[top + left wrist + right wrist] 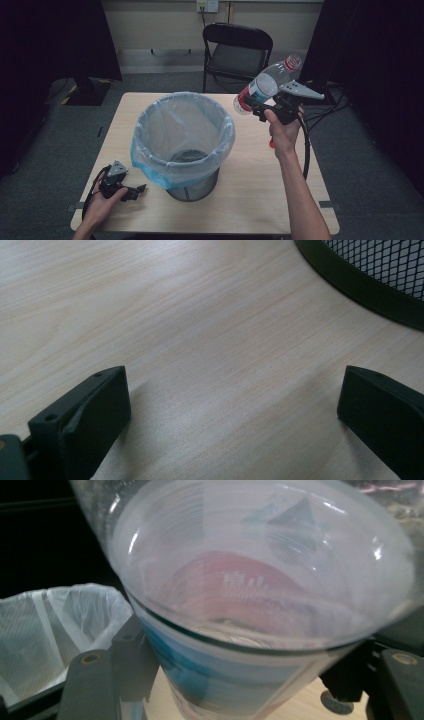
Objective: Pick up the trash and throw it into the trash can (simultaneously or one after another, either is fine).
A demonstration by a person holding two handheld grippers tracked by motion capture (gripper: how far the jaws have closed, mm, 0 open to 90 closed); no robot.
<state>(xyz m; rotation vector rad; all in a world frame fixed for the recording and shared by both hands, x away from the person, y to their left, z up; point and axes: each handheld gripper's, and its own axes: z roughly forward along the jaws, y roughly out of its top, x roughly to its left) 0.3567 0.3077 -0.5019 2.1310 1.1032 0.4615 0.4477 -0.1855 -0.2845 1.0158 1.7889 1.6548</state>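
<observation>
Right gripper (261, 103): raised at 2 o'clock of the lined bin (183, 145), jaws pinching a clear plastic bottle (265, 84).
Left gripper (131, 192): resting on table (250, 190) at 8 o'clock, jaws spread, empty.

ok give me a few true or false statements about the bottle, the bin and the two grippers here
1. The right gripper holds a plastic bottle up off the table. True.
2. The bottle has a blue cap. False: its cap is red.
3. The left gripper is open, with nothing between its jaws. True.
4. The bin lies tipped on its side. False: it stands upright on the table.
5. The bin is lined with a light plastic bag. True.
6. The left gripper is raised over the bin's mouth. False: it sits low at the table, beside the bin's base.
</observation>
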